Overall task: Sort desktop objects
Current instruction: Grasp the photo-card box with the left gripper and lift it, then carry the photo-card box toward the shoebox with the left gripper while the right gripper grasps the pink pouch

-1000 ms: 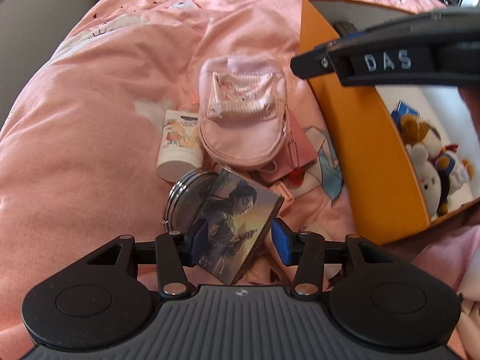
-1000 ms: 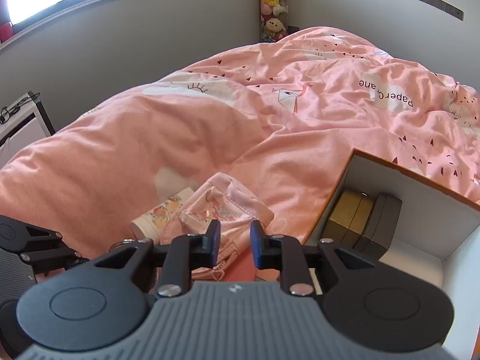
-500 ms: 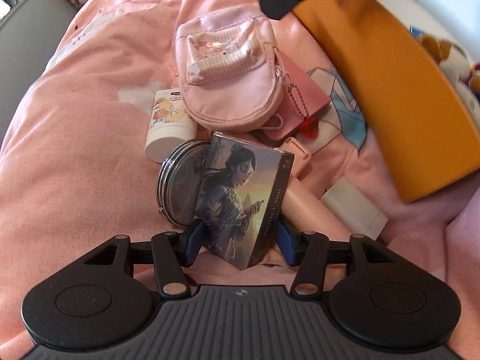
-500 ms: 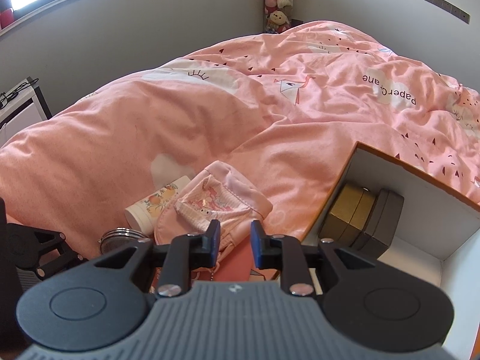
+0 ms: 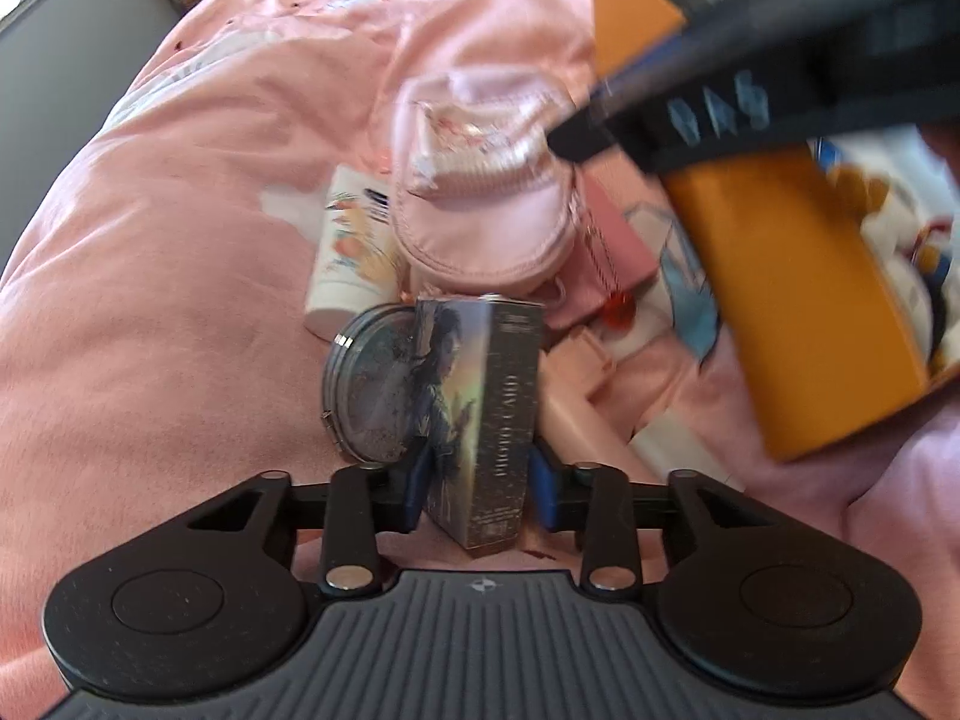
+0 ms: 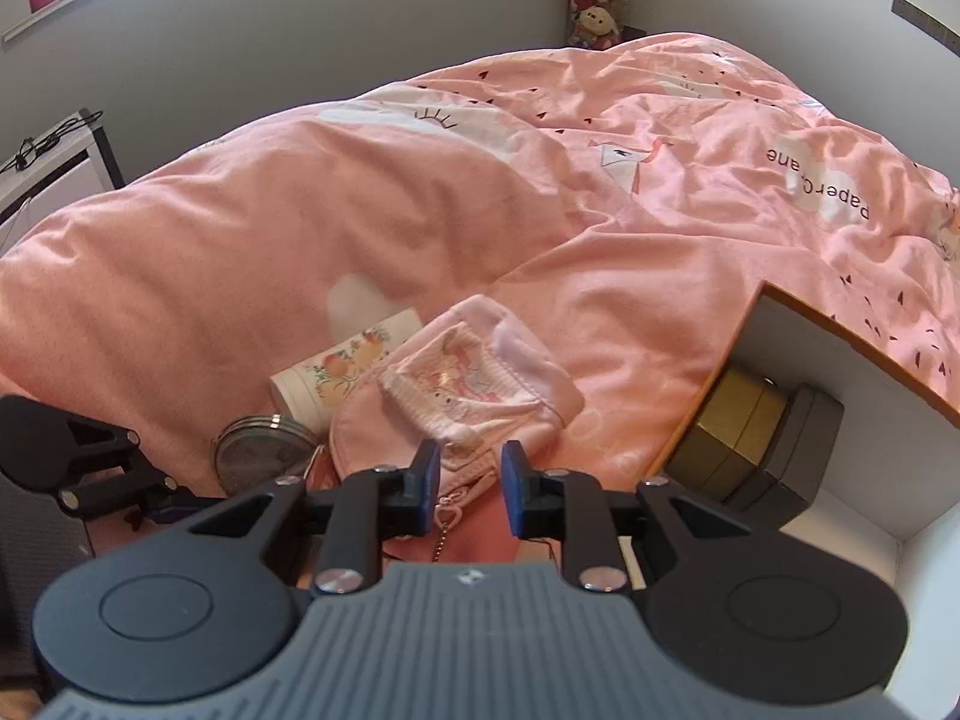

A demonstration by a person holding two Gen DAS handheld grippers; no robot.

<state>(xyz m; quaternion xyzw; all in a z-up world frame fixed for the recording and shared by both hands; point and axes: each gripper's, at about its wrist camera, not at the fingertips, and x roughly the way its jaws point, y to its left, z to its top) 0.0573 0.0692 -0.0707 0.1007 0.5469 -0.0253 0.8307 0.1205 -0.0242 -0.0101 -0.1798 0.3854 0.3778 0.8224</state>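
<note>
Left gripper has just been closing, its fingers now pinching the photo card box low on its faces: light, stiff, probably slick. Right gripper: fingers narrowly spread, empty.

Each gripper, the left gripper and the right gripper, has black arms, silver screws, blue pads at the fingertips and a grey ribbed base behind; white letters, perhaps "DAS", mark one side.

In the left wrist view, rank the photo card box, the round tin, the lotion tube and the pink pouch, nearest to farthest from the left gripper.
1. Photo card box, between the left gripper's pads, whose jaws have just been closing.
2. Round tin, just behind on the left.
3. Lotion tube, farther back, left.
4. Pink pouch, farthest, centre.
</note>
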